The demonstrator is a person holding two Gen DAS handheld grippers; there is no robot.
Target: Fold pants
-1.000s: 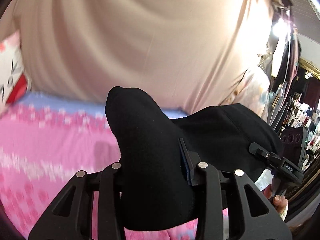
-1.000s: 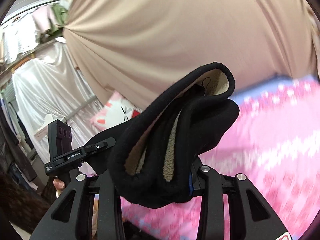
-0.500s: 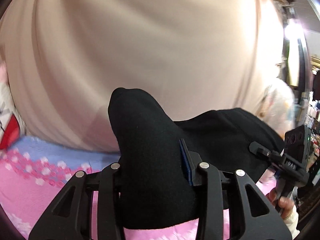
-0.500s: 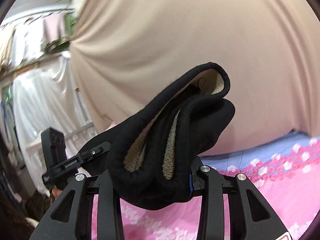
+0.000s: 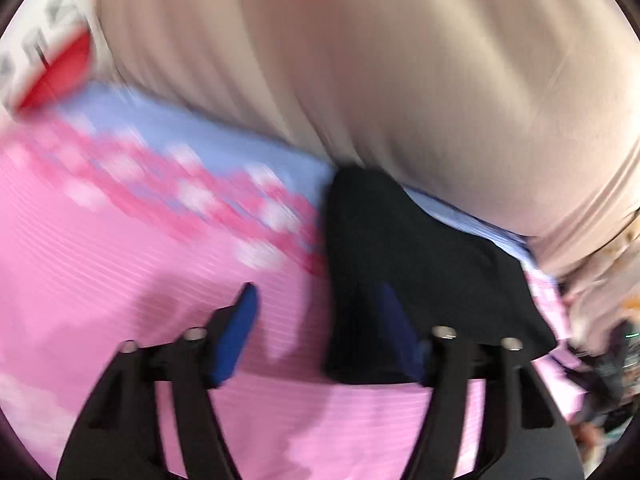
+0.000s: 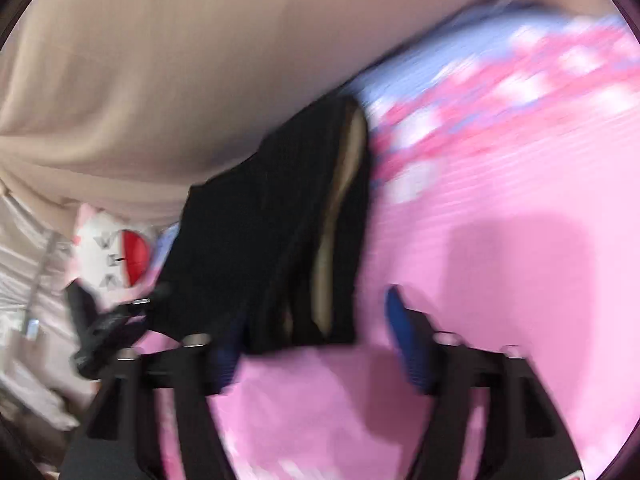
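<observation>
The black pants [image 5: 404, 248] lie bunched on the pink bedspread [image 5: 120, 264], blurred by motion. My left gripper [image 5: 316, 320] is low over the bed with its jaws opening. The cloth rests against the right blue pad, and the left pad [image 5: 236, 332] is bare. In the right wrist view the pants [image 6: 260, 220] show their beige fleece lining [image 6: 344, 200]. My right gripper [image 6: 316, 344] has its jaws opening too. The cloth drapes over its left finger, and its right pad [image 6: 404, 336] stands free. The left gripper [image 6: 100, 332] shows at the pants' far end.
A beige curtain [image 5: 400, 60] hangs right behind the bed's far edge. A white and red pillow [image 6: 120, 256] lies at the bed's end, also visible as the pillow [image 5: 48, 52] at top left. A blue flowered band [image 6: 480, 80] runs along the bedspread's far side.
Both grippers came down toward the bed and opened, letting go of the pants they held shut before. The pants dropped from mid-air onto the bedspread.
</observation>
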